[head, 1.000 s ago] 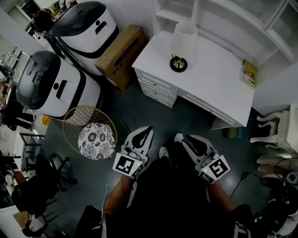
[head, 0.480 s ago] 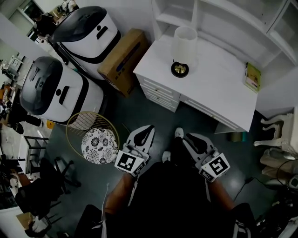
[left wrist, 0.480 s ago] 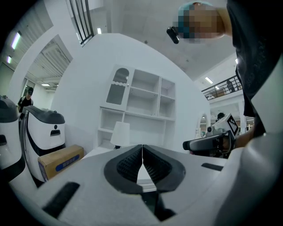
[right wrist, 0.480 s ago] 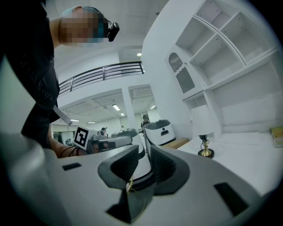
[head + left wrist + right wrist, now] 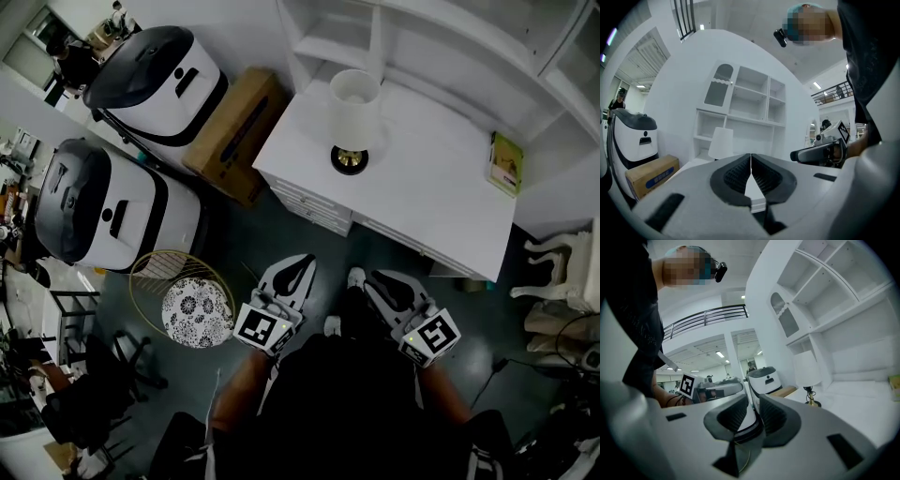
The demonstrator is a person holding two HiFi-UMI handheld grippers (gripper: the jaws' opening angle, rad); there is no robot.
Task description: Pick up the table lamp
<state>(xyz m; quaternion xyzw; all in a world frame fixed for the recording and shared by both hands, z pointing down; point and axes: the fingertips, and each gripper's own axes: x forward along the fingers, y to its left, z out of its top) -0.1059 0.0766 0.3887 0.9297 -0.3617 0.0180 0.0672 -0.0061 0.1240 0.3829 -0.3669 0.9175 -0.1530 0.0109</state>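
table lamp (image 5: 352, 117) well beyond right claw (image 5: 374, 279)

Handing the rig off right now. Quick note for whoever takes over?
Left gripper: shut, empty, held low in front of the person.
Right gripper: jaws a slit apart, nothing between them, level with the left.
Lamp: upright on the white desk, toward its left end by the shelves, clear of both grippers.
Done: nothing gripped yet.
Left: close in on the desk, open a gripper, probably take the lamp by its thin stem above the base, and lift.
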